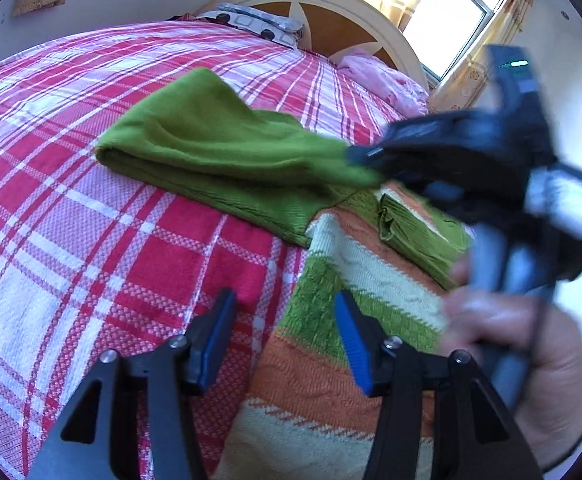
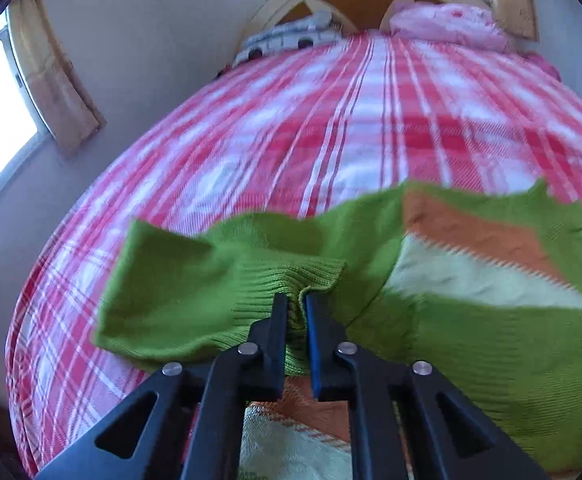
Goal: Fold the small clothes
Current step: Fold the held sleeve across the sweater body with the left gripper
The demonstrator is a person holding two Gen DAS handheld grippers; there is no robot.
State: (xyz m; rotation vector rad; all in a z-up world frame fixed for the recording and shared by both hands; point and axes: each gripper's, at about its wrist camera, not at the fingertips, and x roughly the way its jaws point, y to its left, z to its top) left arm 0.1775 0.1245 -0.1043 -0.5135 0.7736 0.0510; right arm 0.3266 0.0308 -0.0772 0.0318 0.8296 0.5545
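Observation:
A small knit sweater [image 1: 343,280], green with orange and cream stripes, lies on the red plaid bedspread [image 1: 91,200]. Its green sleeve [image 1: 211,140] is lifted and stretched to the right. My right gripper [image 1: 371,156] is shut on the sleeve's ribbed cuff [image 2: 295,280]; in the right wrist view the gripper [image 2: 297,300] pinches the cuff, with the striped body [image 2: 471,264] to its right. My left gripper [image 1: 287,308] is open and empty, low over the sweater's left edge, with blue pads [image 1: 351,340] showing.
The bed runs to a cream and brown headboard [image 1: 331,12]. A patterned pillow [image 1: 259,24] and a pink bundle of bedding [image 1: 383,76] lie at the head. Windows with yellow curtains [image 1: 451,20] stand behind. The bed's left edge [image 2: 23,320] drops off beside a wall.

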